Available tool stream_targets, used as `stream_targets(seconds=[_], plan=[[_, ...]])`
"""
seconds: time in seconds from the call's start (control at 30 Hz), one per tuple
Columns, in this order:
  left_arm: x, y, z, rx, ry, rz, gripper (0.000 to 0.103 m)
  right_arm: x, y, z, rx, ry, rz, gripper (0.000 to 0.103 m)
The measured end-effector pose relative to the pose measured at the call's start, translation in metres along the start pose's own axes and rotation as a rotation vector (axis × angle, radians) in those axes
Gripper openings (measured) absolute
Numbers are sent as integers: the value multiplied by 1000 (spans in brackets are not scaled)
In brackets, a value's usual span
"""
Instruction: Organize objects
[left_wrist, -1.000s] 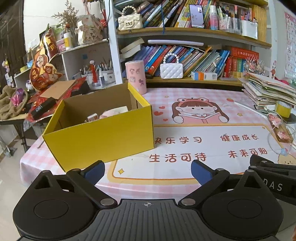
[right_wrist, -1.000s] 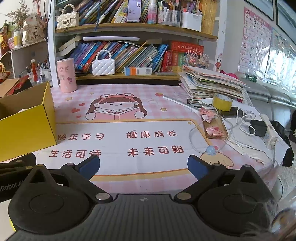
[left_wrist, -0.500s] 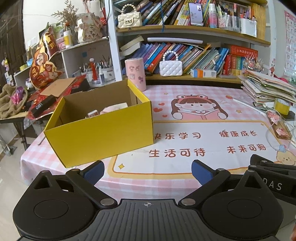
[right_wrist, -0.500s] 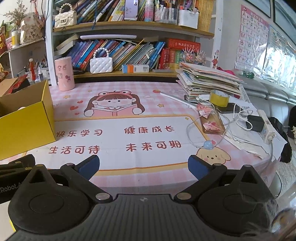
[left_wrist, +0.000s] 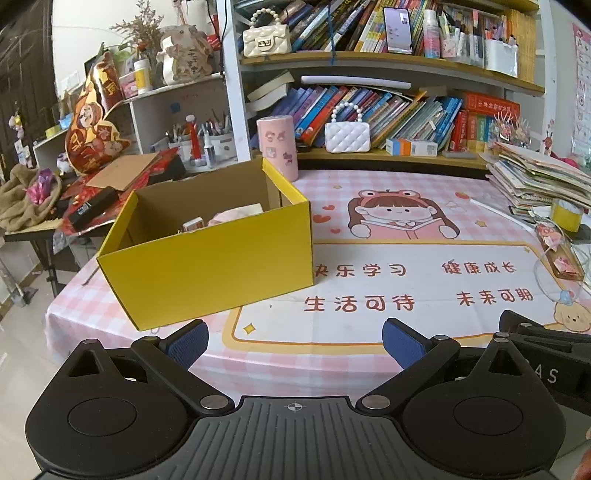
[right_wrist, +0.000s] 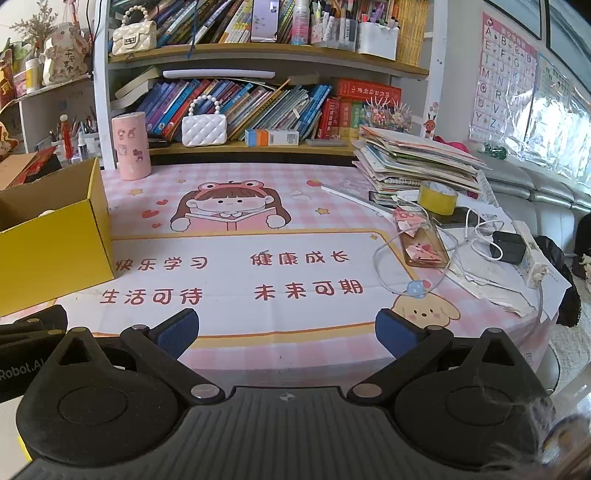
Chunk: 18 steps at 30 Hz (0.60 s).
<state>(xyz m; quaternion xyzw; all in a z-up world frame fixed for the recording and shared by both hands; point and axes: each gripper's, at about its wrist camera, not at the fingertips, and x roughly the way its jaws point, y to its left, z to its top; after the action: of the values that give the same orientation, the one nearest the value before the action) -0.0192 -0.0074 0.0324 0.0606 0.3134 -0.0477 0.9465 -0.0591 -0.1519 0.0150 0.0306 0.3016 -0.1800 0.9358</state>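
Note:
A yellow cardboard box (left_wrist: 210, 266) stands open on the left of the pink table mat (left_wrist: 406, 288); inside it lie a small white box (left_wrist: 193, 224) and something pale pink (left_wrist: 236, 214). The same yellow box (right_wrist: 51, 251) shows at the left edge of the right wrist view. My left gripper (left_wrist: 295, 341) hangs open over the table's near edge, right of the box, holding nothing. My right gripper (right_wrist: 287, 330) is open too, empty, over the near edge of the mat. Its black body (left_wrist: 546, 339) appears at the right of the left wrist view.
A pink cylinder (right_wrist: 131, 146) and a white quilted purse (right_wrist: 204, 128) stand at the back by the bookshelf (right_wrist: 266, 55). At the right lie a paper stack (right_wrist: 417, 162), yellow tape roll (right_wrist: 437, 197), phone case (right_wrist: 421, 240), white cable (right_wrist: 476, 229) and charger (right_wrist: 508, 246).
Both grippers have drawn back a little from the table, so more of its near edge shows. Neither has changed its opening; nothing on the table has moved.

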Motion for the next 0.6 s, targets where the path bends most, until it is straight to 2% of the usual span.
stream_targets(seconds=[0.6], plan=[[0, -1, -4, 4, 19, 13, 102, 0, 2, -4, -2, 23, -23, 103]])
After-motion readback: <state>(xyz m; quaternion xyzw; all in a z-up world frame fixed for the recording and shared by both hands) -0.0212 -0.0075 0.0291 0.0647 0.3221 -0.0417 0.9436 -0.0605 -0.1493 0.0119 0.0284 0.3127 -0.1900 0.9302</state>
